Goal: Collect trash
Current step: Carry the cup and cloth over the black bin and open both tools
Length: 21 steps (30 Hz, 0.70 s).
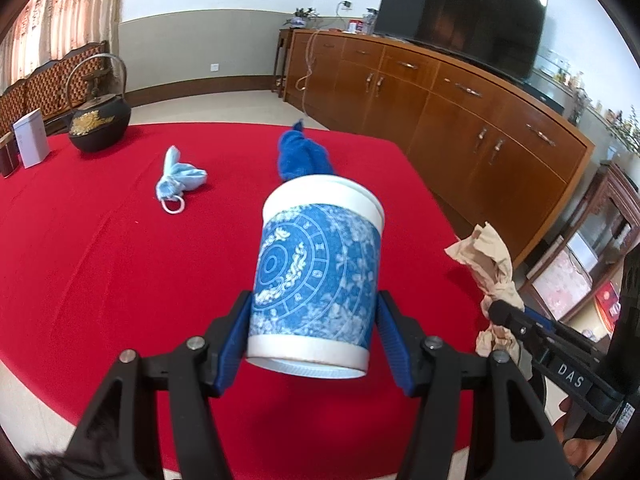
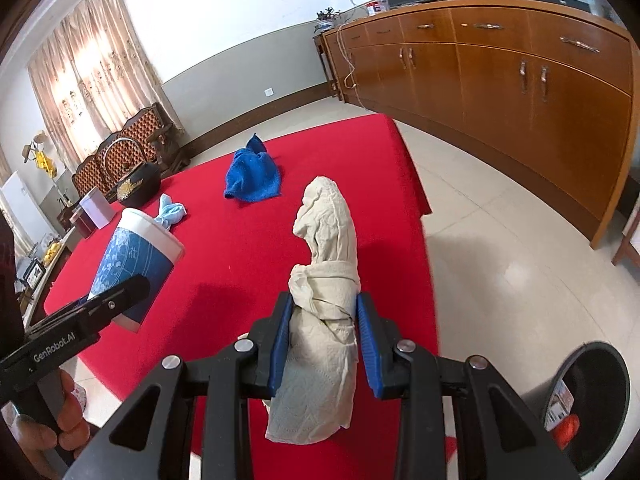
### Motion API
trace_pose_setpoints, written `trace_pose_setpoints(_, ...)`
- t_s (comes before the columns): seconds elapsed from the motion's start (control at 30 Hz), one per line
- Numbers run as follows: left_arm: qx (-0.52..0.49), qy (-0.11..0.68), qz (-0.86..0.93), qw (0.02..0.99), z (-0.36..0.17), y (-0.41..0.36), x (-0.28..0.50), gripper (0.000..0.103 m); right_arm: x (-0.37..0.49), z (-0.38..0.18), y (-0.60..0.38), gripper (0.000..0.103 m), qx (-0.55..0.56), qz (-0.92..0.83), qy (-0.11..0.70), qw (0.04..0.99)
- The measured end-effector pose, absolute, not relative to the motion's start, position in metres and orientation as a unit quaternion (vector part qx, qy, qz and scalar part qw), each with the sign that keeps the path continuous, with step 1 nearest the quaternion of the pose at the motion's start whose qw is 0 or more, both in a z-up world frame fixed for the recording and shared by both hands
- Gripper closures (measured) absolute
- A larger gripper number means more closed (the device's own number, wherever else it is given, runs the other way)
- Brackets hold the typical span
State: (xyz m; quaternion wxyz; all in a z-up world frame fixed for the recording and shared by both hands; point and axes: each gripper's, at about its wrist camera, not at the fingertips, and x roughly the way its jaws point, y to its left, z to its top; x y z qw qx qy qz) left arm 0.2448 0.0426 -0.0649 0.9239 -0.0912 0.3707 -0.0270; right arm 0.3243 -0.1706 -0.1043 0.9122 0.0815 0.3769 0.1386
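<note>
Red cloth covered the tabletop [image 1: 100, 264], where a crumpled face mask [image 1: 178, 182] and blue towel [image 2: 253, 176] lay. Left gripper [image 1: 314, 320], marked "GenRobot.AI", clamped its fingers on a blue-patterned paper cup [image 1: 316, 276] above it. Right gripper [image 2: 324, 340], lettered "DAS", pinched a twisted paper towel [image 2: 326, 300] near a black bin [image 2: 600, 400].

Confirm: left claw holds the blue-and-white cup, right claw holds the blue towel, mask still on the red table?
Wrong on one point: the right claw holds a beige paper wad, not the blue towel, which lies on the table. The right wrist view shows it. Left claw holding the cup and the mask on the table are correct.
</note>
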Motion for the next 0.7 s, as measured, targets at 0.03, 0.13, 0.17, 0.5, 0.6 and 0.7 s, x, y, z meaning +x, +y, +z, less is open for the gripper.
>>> trace_pose_setpoints(0.03, -0.090, 0.370, -0.031, 0.924, -0.064, 0.039, 0.242, 0.041, 0.318, -0.103, -0.175, 0.069, 0.082, 0.135, 0.375, 0.913)
trace_pose_setpoints(0.13, -0.087, 0.369, -0.046, 0.924, -0.062, 0.026, 0.236, 0.041, 0.299, -0.102, -0.192, 0.069, 0.089, 0.123, 0.370, 0.917)
trace_pose_setpoints(0.17, -0.086, 0.369, -0.050, 0.924, -0.061, 0.023, 0.234, 0.041, 0.293, -0.101, -0.198, 0.069, 0.090, 0.118, 0.368, 0.918)
trace_pose_setpoints(0.5, -0.065, 0.372, -0.115, 0.919, -0.055, -0.038, 0.221, 0.041, 0.249, -0.092, -0.272, 0.069, 0.124, 0.057, 0.351, 0.926)
trace_pose_setpoints(0.6, -0.059, 0.374, -0.139, 0.915, -0.054, -0.063, 0.220, 0.041, 0.238, -0.090, -0.302, 0.069, 0.132, 0.030, 0.345, 0.929)
trace_pose_setpoints(0.7, -0.051, 0.376, -0.166, 0.910, -0.054, -0.091, 0.218, 0.041, 0.225, -0.090, -0.337, 0.069, 0.140, -0.005, 0.339, 0.930)
